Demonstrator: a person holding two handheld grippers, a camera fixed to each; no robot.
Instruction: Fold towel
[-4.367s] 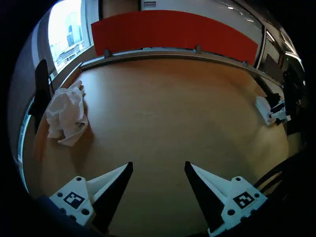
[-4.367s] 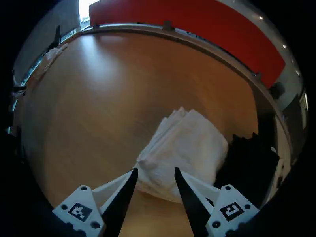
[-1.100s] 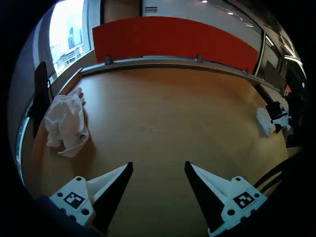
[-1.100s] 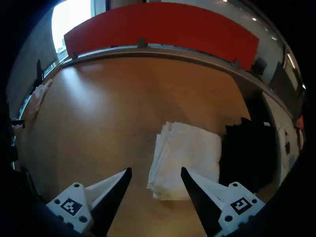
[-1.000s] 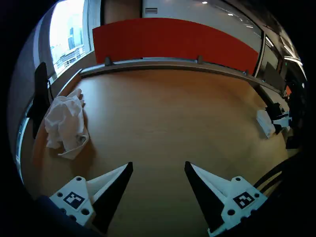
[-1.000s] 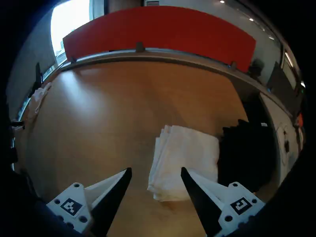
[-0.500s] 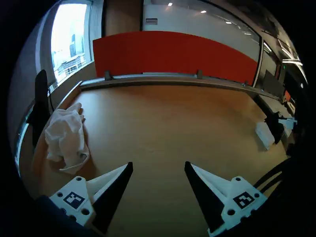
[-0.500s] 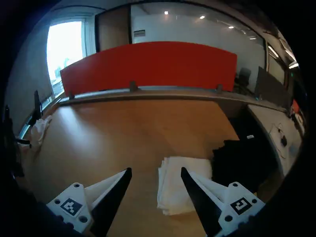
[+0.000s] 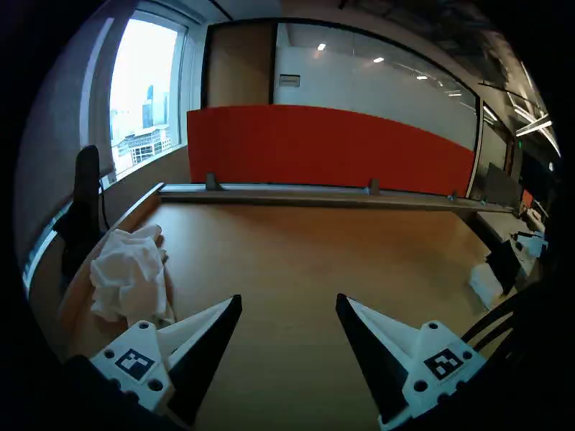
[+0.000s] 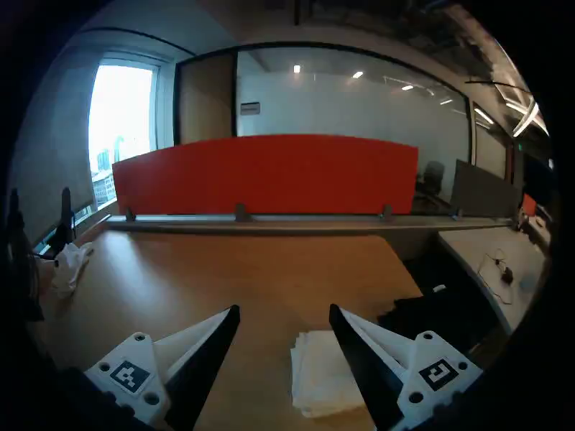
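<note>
At desk [image 10: 215, 280] edge, folded towel [image 10: 323, 373], crumpled towel [image 9: 129, 276] opposite, left gripper [image 9: 287, 302] and right gripper [image 10: 282, 310] spread

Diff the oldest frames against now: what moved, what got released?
The right gripper widened, letting go of the folded towel, then drew back and tilted up; the towel lies flat on the table by its right finger. The left gripper tilted up too, open throughout. The crumpled towel stayed put near the table's edge.
</note>
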